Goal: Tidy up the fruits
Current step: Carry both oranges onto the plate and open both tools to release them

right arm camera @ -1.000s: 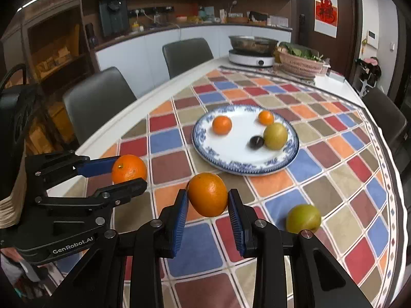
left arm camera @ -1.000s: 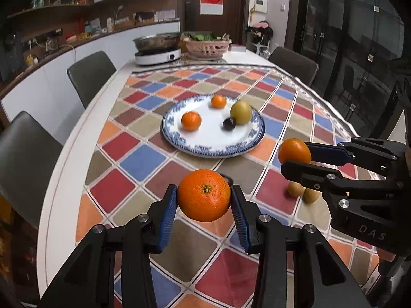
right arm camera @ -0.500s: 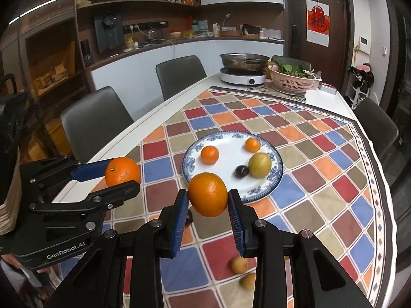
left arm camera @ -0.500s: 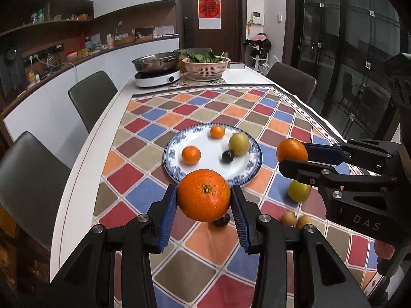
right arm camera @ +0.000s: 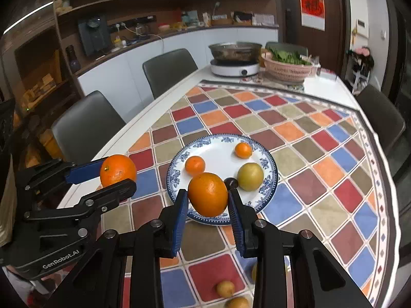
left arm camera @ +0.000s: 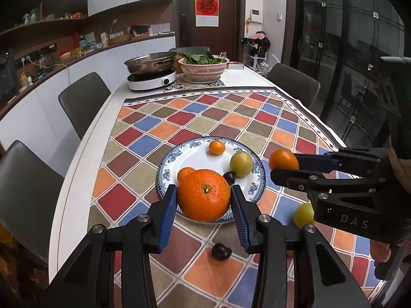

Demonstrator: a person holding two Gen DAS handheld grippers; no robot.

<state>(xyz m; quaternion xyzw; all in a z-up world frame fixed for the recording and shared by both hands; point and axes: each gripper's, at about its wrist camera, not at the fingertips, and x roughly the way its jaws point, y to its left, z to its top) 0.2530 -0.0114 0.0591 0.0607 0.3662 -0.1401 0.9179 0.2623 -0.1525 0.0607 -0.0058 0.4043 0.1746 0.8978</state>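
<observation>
My left gripper (left arm camera: 204, 191) is shut on a large orange (left arm camera: 204, 200), held in the air just short of the blue-and-white plate (left arm camera: 164, 172). Beside it, my right gripper (right arm camera: 207, 193) is shut on a second orange (right arm camera: 208, 197), also above the plate's (right arm camera: 272, 179) near rim. Each gripper shows in the other's view: the right gripper (left arm camera: 282, 165) and the left gripper (right arm camera: 118, 174). On the plate lie two small oranges (left arm camera: 217, 147) (left arm camera: 186, 173), a green-yellow fruit (left arm camera: 241, 163) and a dark plum (left arm camera: 229, 177).
On the chequered tablecloth near me lie a green fruit (left arm camera: 303, 214), a dark fruit (left arm camera: 221, 251) and two small yellow fruits (right arm camera: 225, 288). A hotpot cooker (left arm camera: 151, 77) and a pink basket of greens (left arm camera: 203, 69) stand at the far end. Grey chairs line both sides.
Both grippers have risen and drawn back from the table with their oranges still held. The plate now looks smaller and lower, and more of the room shows.
</observation>
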